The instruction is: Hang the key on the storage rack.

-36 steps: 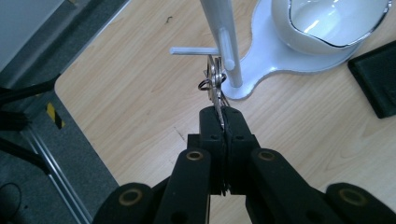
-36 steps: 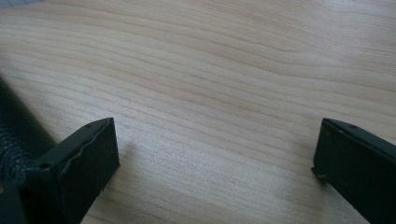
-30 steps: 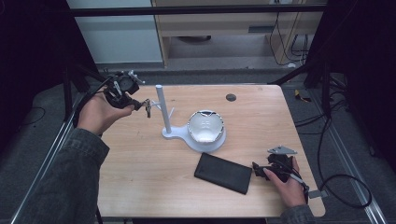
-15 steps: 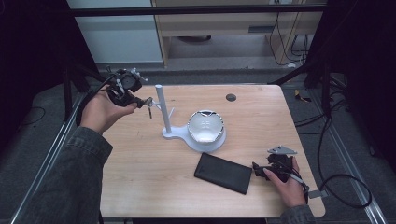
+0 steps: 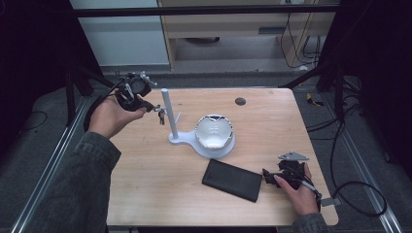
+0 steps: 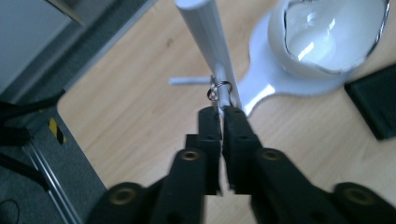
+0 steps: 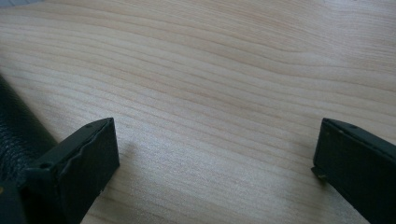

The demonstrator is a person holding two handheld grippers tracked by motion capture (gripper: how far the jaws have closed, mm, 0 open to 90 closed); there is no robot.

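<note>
Item one, far left: your left claw point(image 5: 156, 110), held above the counter's point(image 5: 160, 194) left rear corner and pointed toward the white stand point(image 5: 187, 141). In the left gripper view its jaws stand nearly together with a thin gap; they have just been easing apart. A flat metal strip runs up through that gap to a small key ring point(image 6: 218, 88) just past the tips. Whether the pads press on the strip you cannot tell from here. The ring sits against the stand's upright post point(image 5: 166, 109), at the level of a short side peg point(image 6: 189, 80). In the high view a small bunch of keys point(image 5: 160, 115) hangs at the claw's tip, just beside the post.

Item two, centre: the stand's round base carries a white bowl-shaped dish point(image 5: 214, 132), right of the post.

Item three, right of centre: a black leather-grained wallet point(image 5: 232, 179), flat on the counter near the front edge.

Item four, far right: your right claw point(image 5: 268, 175), low at the wallet's right end, spread wide over bare wood, nothing between its jaws.
</note>
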